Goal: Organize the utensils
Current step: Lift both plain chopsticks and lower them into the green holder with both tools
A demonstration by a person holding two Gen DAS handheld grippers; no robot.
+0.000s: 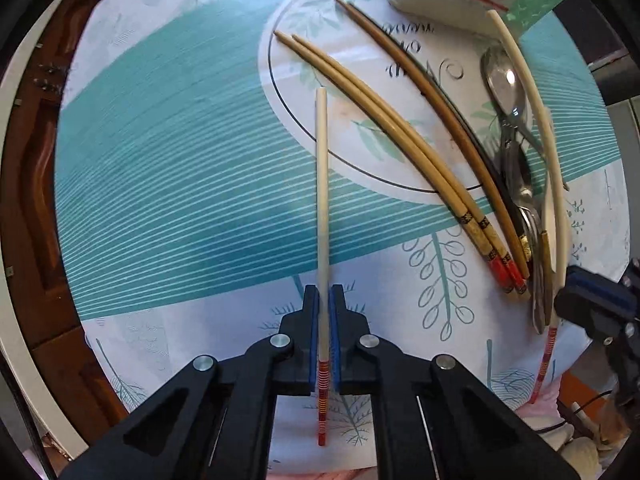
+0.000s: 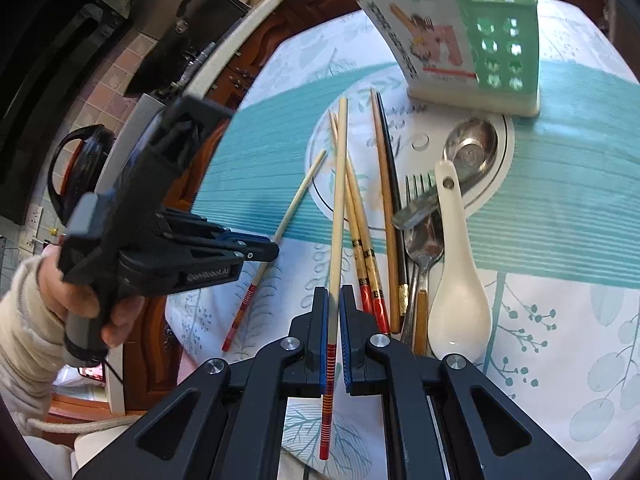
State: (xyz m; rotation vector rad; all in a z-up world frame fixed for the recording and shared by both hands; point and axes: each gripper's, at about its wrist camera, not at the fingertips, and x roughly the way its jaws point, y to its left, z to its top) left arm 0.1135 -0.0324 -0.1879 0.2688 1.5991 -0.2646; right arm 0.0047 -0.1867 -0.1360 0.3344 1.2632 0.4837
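Observation:
My left gripper [image 1: 324, 294] is shut on a white chopstick with a red striped end [image 1: 322, 184], pointing straight ahead over the table. My right gripper [image 2: 334, 294] is shut on a matching white chopstick [image 2: 339, 200], held above the pile. On the cloth lie two tan chopsticks with red ends [image 2: 358, 224], a brown and a black chopstick [image 2: 387, 208], a fork [image 2: 418, 188], metal spoons [image 2: 472, 148] and a white ceramic spoon [image 2: 456, 280]. The green utensil holder [image 2: 472, 36] stands at the back. The left gripper also shows in the right wrist view [image 2: 272, 250].
The table has a teal and white leaf-print cloth [image 1: 180, 160]. A brown wooden cabinet [image 1: 28, 160] lies beyond its left edge. A black kettle [image 2: 80, 168] and dark appliances stand further left. The right gripper shows at the right edge of the left wrist view [image 1: 592, 308].

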